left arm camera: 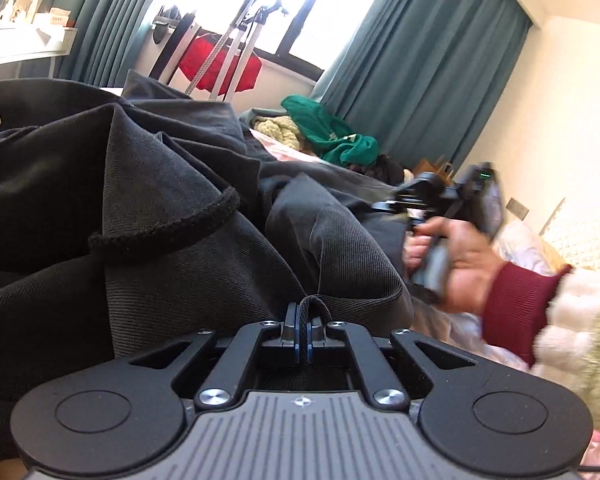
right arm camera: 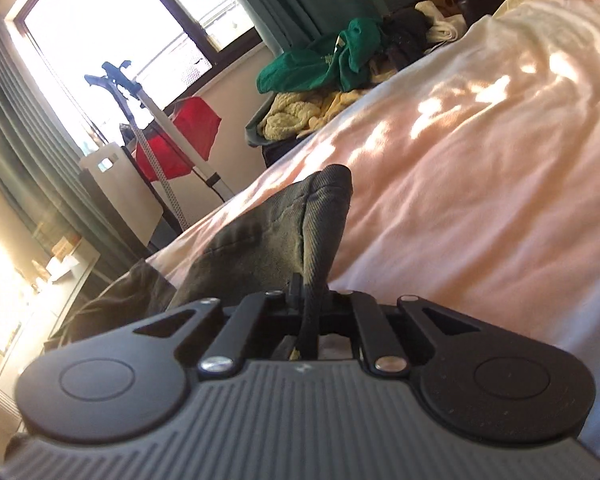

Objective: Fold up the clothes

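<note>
Dark grey ribbed-fabric garment [left arm camera: 172, 208] heaped at frame centre-left; its hem is pinched by closed left gripper [left arm camera: 302, 330]. Another edge is clamped in right gripper [right arm camera: 306, 300], over pale pink bedsheet [right arm camera: 480, 168].

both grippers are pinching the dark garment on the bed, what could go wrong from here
The left gripper holds only a thin edge of the dark garment, so a pull could slip it free. The right gripper also pinches a narrow fold, which may bunch rather than fold flat. The cloth is heavily rumpled, so creases could get folded in.
</note>
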### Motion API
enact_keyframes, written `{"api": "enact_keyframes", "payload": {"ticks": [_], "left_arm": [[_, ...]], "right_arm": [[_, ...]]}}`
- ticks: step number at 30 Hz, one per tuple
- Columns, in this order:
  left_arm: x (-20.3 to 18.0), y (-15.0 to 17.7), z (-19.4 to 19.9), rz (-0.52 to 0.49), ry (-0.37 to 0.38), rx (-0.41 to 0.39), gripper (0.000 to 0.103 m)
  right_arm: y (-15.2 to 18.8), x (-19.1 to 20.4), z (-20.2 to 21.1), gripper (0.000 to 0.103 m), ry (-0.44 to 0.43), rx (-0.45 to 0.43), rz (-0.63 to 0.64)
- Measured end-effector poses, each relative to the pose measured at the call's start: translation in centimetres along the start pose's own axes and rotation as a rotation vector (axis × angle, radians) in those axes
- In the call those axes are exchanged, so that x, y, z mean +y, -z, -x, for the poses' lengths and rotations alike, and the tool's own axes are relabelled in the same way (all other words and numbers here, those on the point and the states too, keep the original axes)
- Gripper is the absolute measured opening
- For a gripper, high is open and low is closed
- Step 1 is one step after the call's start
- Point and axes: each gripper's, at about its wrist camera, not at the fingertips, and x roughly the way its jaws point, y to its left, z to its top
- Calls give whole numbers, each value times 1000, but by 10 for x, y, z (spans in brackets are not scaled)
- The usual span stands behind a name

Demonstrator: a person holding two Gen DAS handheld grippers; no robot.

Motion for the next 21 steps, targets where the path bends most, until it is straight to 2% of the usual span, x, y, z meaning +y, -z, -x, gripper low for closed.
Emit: {"api": "enact_keyframes", "payload": {"ticks": [6,9,13,16,19,21], "left_arm": [[-14,3,20,-62,15,-46,3],[-25,10,33,-92,40,-66,3],[-47,16,44,-152,70,-67,3],[-66,23,51,-205,82,-48,3],[-86,32,52,-252,66,-19,3],[-94,39,52,-280,41,-5,3]], "right_arm": [[-48,-44,105,7,61,-117,-14],[-55,-73,165,7,96,-159,-43],[-46,-120,230,7,120,-189,-162],[-35,-153,256,8,148,-120,-228],[-26,-175,259,8,172,39,-312],[-17,-183,265,9,144,65,-351]]}}
